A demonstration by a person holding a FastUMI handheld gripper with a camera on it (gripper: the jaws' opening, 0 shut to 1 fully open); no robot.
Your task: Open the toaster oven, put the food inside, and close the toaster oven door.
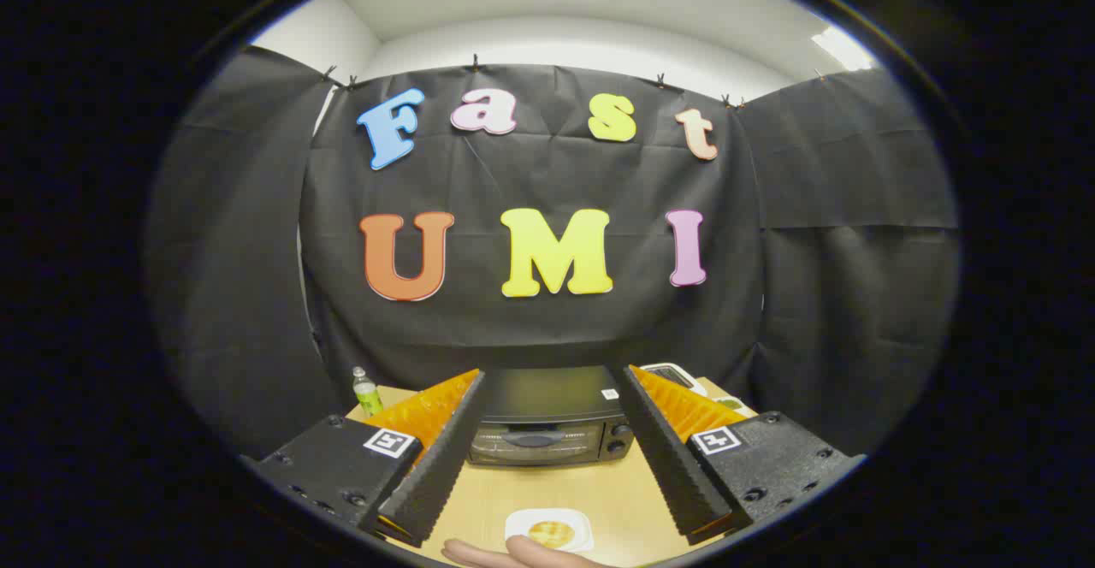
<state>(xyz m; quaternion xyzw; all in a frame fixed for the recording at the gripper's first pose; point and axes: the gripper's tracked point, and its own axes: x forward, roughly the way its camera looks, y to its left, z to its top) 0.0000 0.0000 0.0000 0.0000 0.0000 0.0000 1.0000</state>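
The oven (547,418) is sitting straight ahead of me, framed in the gap between my jaws and well beyond their tips, at the far side of the desk (547,487). Its door is standing shut, with the handle running across the upper part of the glass and two knobs stacked on its right end. A small white tag is showing on its top near the right corner.

Nearer to me, the food (551,534) is lying on a small white plate (518,523) on the desk, also between my jaws but low and close in. It is looking like a round, golden, baked piece. A hand (513,553) is reaching in from below and touching the near edge of the plate.

My gripper (547,444) is hanging above the desk with its jaws spread wide and holding nothing; the oven and the plate are both showing freely through the gap.

Beyond my left jaw, a small bottle (367,392) with green contents is standing upright near the far left corner of the desk. Beyond my right jaw, a white device (676,375) is resting behind the oven's right end; I cannot tell what it is.
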